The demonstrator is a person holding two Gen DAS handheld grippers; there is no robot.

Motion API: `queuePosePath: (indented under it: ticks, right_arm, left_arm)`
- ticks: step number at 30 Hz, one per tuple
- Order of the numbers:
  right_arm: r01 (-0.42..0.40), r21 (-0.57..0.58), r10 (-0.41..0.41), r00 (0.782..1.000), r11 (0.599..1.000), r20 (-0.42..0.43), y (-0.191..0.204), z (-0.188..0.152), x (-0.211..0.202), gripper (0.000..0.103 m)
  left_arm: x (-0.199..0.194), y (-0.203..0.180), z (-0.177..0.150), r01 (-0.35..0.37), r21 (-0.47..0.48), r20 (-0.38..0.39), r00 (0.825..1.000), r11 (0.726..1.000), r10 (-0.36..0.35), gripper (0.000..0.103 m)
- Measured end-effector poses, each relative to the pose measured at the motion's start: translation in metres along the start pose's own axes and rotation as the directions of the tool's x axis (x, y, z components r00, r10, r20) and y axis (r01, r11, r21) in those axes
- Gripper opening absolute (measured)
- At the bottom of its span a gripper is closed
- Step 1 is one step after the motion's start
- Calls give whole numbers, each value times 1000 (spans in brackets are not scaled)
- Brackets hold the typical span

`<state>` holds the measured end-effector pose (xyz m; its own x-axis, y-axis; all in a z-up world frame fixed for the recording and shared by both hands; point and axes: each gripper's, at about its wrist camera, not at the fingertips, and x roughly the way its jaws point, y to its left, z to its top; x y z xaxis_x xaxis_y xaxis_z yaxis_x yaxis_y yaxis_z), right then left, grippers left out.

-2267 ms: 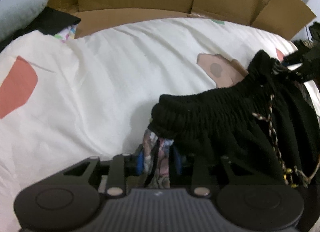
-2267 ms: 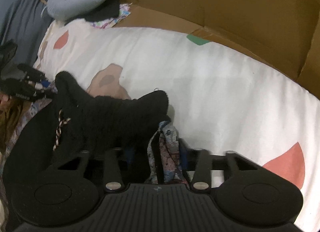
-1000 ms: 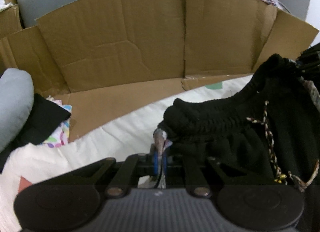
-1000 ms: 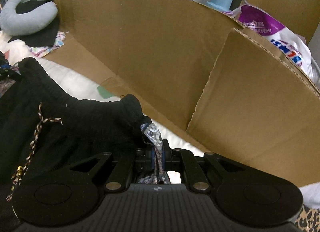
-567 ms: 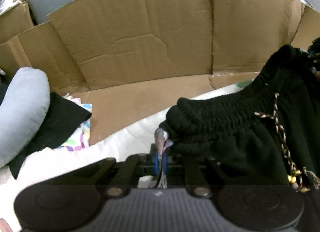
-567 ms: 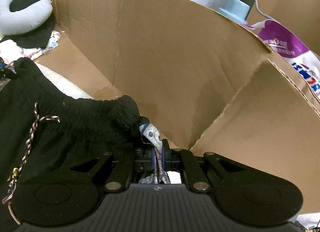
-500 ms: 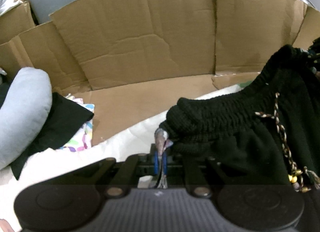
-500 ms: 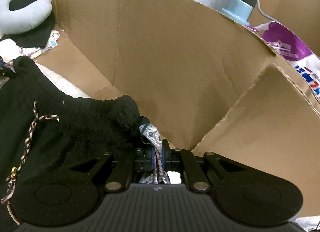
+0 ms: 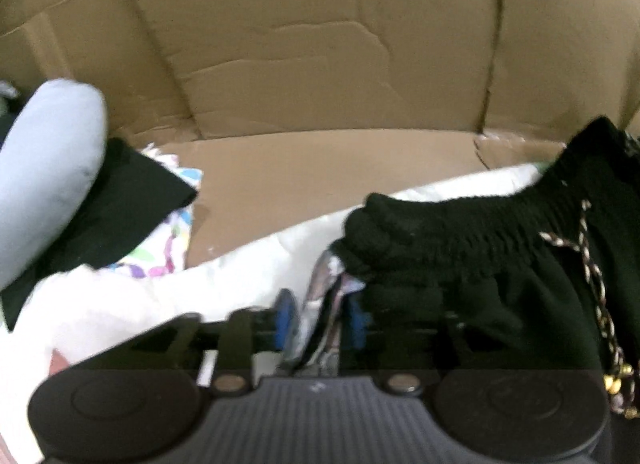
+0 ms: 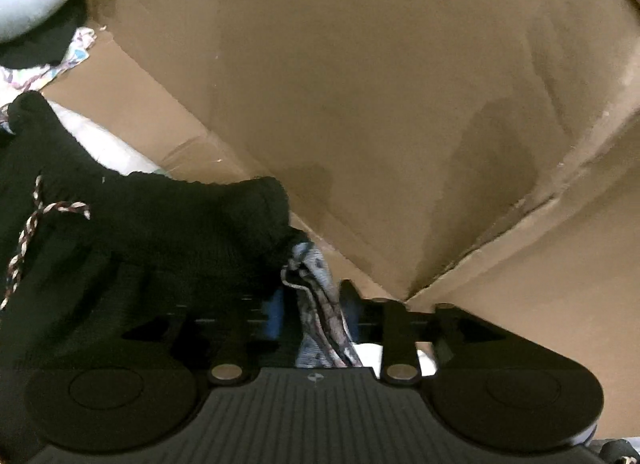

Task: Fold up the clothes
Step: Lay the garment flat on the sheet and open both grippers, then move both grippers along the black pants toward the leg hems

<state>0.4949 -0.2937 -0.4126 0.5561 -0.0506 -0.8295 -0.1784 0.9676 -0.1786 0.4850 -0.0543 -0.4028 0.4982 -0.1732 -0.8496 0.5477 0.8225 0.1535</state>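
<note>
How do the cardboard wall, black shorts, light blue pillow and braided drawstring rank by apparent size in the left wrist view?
1. cardboard wall, the largest by far.
2. black shorts.
3. light blue pillow; it is cut off by the frame edge, so its true extent is unsure.
4. braided drawstring, the smallest.

Two matching black handheld tools, seen from behind

The left tool (image 9: 320, 324) and right tool (image 10: 310, 314) each show a ribbed dark-grey body, two round black end caps, black angled linkage bars, two silver screws and blue finger pads (image 9: 286, 318).
</note>
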Motion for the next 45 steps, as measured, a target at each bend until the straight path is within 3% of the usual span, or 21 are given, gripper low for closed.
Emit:
queuePosePath:
  ticks: [8, 14, 21, 28, 33, 42, 45]
  right_arm:
    - [-56, 77, 54, 998, 995, 27, -20, -8, -41, 51]
    - [-96, 129, 89, 994, 987, 58, -32, -21, -82, 51]
    - [-129, 217, 111, 989, 967, 93, -54, -41, -158, 51]
    - [-162, 206, 138, 982, 965, 126, -65, -93, -229, 51]
    - [-147, 242, 120, 985, 959, 124, -69, -139, -249, 51]
    - [-114, 268, 89, 990, 957, 106, -65, -202, -276, 51]
    - [-90, 296, 61, 992, 951, 106, -63, -215, -286, 51]
  left_arm:
    - [-52, 11, -17, 8, -78, 49, 999, 997, -4, 48]
    - [-97, -1, -29, 24, -79, 70, 997, 997, -19, 51]
    - [-165, -25, -40, 90, -88, 108, 991, 992, -80, 55]
    - [-195, -81, -63, 134, -55, 105, 986, 989, -128, 55]
    - [-207, -120, -75, 170, -46, 103, 981, 984, -164, 55]
    - [-223, -152, -96, 208, -171, 84, 977, 963, -196, 55]
    - [-224, -166, -109, 214, -173, 72, 976, 961, -204, 55]
